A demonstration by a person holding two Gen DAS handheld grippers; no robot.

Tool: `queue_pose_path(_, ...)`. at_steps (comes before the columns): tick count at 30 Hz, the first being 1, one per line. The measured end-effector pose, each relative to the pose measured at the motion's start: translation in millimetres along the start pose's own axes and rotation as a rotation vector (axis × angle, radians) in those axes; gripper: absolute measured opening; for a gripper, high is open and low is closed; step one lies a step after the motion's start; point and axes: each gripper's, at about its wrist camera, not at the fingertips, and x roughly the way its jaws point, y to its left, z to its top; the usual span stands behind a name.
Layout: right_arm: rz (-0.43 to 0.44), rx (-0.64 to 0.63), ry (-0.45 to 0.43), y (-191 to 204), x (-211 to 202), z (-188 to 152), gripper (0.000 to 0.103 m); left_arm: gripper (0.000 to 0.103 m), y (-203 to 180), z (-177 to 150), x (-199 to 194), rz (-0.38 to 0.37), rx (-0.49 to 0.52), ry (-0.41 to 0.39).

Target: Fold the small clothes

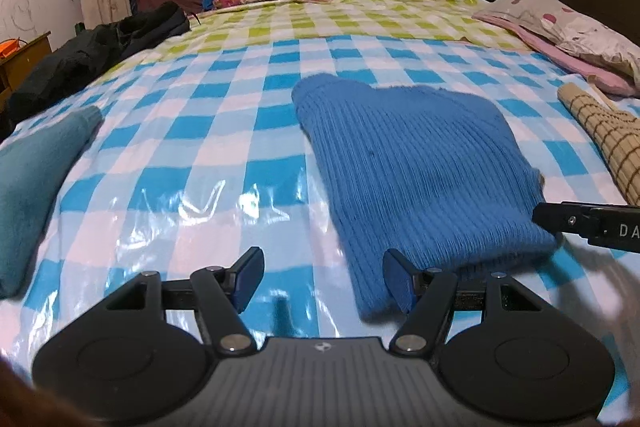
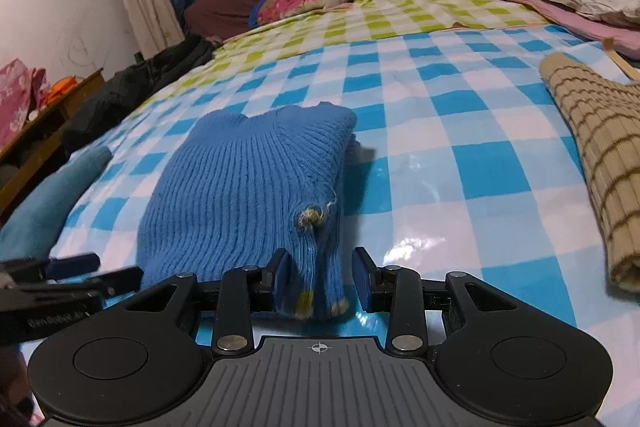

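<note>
Folded blue sweater [image 2: 244, 187] on the checkered bed cover [image 1: 224, 155], both grippers at its near edge

The left gripper [image 1: 324, 279] has its jaws apart, its right finger touching the sweater's near left corner. The right gripper [image 2: 320, 279] has its jaws apart around the sweater's near right cuff, not clamped. A teal garment [image 1: 32, 179] lies left of the sweater, a beige striped one [image 2: 600, 163] to its right

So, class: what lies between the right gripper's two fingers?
In the right wrist view, the blue sweater's near cuffed end lies between the open right gripper.
</note>
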Motion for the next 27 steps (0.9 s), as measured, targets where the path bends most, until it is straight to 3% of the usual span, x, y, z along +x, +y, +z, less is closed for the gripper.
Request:
queue_pose_path(24,-0.058,-0.089,0.073,37,-27,-52,0.035,0.077,-22,-40,-11,-0.038,-0.007,0.074)
queue_pose_path(27,-0.073,-0.107,0.073,40,-29,-56,0.04,0.08,-22,-42,-12,-0.052,-0.018,0.08)
